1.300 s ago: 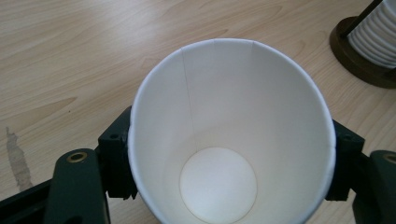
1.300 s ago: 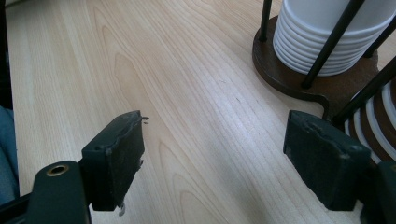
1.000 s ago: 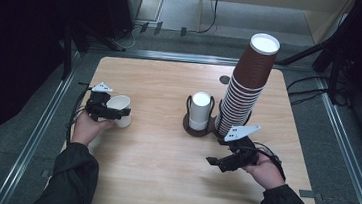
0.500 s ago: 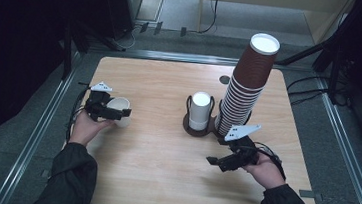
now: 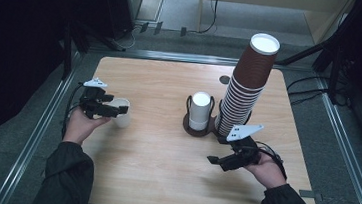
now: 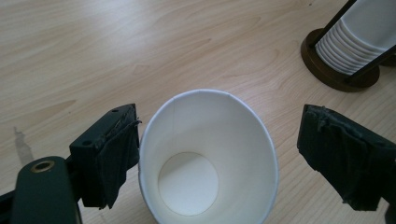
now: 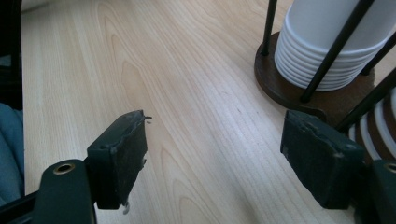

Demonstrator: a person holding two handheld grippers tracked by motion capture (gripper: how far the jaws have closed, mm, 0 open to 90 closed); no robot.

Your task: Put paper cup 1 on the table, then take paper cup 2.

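One loose cup (image 5: 120, 112), two cup stacks (image 5: 246, 88).

No text, label, brand, number or sign can be read on anything in these pictures.

A single white paper cup (image 6: 208, 158) stands upright and empty on the left side of the pale wooden counter (image 5: 152, 169), its open mouth facing up and its round white base visible inside. The thin rolled rim looks slightly oval from above, and a faint seam runs down the inner wall. It sits well apart from the white cup stack (image 5: 199, 111) in the dark round holder at the counter's middle.
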